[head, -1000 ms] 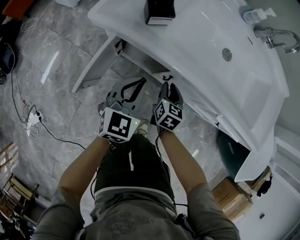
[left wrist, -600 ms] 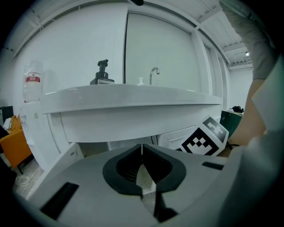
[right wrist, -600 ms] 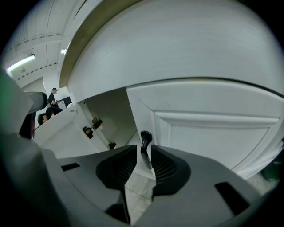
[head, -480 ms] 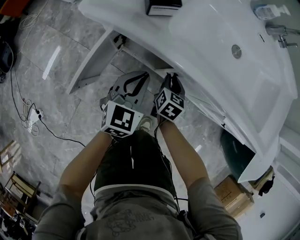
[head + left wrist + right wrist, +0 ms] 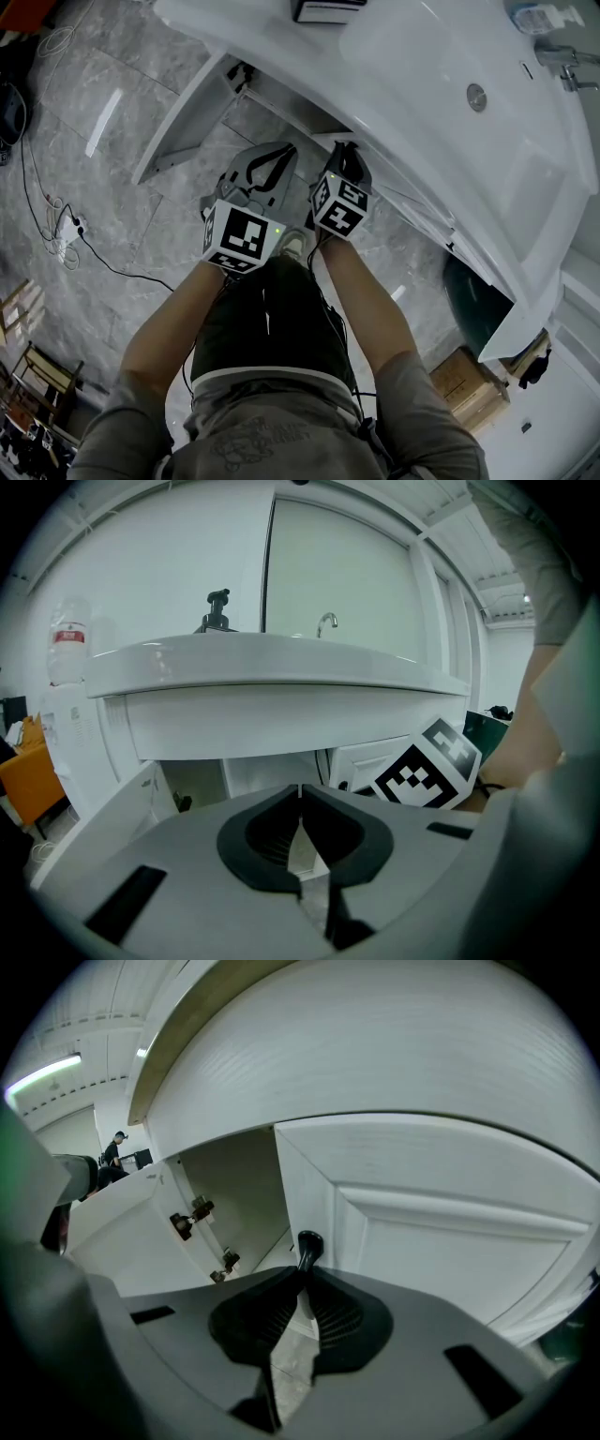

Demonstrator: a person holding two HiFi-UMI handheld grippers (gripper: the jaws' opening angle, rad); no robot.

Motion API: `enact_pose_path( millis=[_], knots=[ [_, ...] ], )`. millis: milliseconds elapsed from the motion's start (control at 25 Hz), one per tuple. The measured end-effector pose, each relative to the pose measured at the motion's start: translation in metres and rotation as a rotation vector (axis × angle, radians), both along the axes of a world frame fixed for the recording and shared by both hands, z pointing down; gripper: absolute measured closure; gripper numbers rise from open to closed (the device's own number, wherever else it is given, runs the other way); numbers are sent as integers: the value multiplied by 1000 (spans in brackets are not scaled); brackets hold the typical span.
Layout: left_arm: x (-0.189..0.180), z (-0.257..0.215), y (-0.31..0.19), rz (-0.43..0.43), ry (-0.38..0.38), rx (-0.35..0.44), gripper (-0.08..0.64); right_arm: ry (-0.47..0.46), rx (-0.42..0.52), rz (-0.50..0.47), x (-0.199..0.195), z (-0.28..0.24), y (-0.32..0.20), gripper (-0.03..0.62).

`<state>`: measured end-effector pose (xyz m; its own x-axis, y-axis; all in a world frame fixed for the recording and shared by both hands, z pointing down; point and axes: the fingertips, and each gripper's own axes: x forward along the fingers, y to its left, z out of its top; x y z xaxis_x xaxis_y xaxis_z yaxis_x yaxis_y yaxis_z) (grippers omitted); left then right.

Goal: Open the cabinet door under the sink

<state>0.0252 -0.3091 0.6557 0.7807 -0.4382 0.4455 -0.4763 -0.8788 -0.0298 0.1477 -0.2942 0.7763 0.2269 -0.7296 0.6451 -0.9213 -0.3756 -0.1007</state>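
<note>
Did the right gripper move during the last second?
Yes, a little: the right gripper went forward toward the closed cabinet door under the sink, where its jaws grip the black knob.

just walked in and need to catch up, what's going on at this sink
A person stands at a white sink with a gripper in each hand. The right gripper is shut on the dark knob of the right cabinet door, which has not swung out yet. The left cabinet door already stands open. The left gripper has its jaws together on nothing and hangs beside the right one.
</note>
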Motion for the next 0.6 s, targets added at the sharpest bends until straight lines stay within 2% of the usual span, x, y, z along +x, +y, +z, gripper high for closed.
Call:
enact_pose_path(
  millis=[200,600],
  knots=[
    [-7,5,12,11,-19,-17,535,14,3,-35,-13,-1,16,540],
    [-8,14,56,59,-47,-36,535,34,8,-181,-37,-1,50,541]
  ],
)
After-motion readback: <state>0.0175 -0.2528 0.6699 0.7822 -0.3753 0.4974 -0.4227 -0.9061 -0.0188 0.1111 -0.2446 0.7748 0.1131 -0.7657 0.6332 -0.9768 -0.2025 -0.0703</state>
